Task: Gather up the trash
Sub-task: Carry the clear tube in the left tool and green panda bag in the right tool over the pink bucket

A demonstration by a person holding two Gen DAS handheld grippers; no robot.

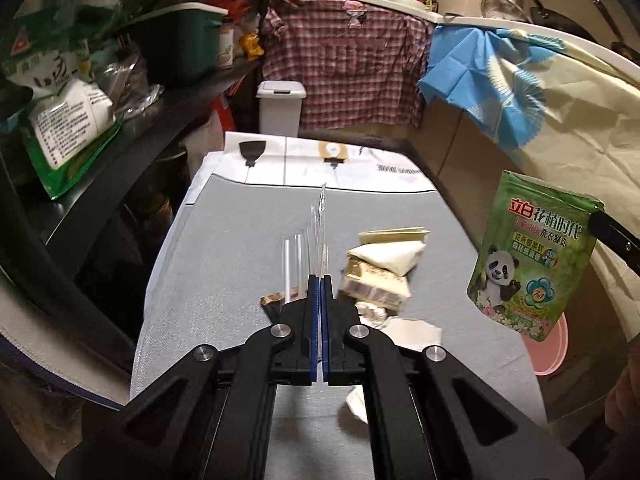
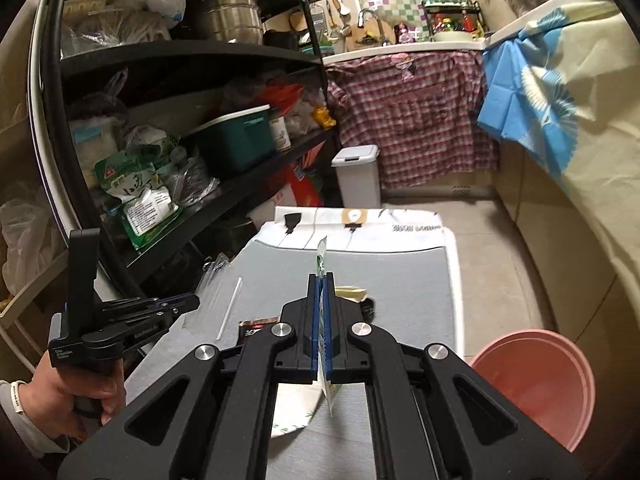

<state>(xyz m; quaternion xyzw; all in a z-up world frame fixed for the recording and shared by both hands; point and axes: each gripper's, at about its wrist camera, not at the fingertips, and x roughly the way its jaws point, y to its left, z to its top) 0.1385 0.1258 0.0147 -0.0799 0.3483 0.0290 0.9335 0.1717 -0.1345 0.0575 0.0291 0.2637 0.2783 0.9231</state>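
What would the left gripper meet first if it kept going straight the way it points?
The left gripper, shut on a clear plastic wrapper, points down at the grey cloth-covered surface. It would probably reach bare cloth first, between the straws and paper scraps; depth is unclear.

A green detergent pouch [image 1: 532, 256] with a panda print hangs upright in the air at the right. A clear plastic wrapper [image 1: 318, 232] stands on edge at centre. Crumpled beige packets [image 1: 380, 268] lie heaped on the grey surface [image 1: 224, 280] — a white straw [image 1: 287, 268] just to their left.
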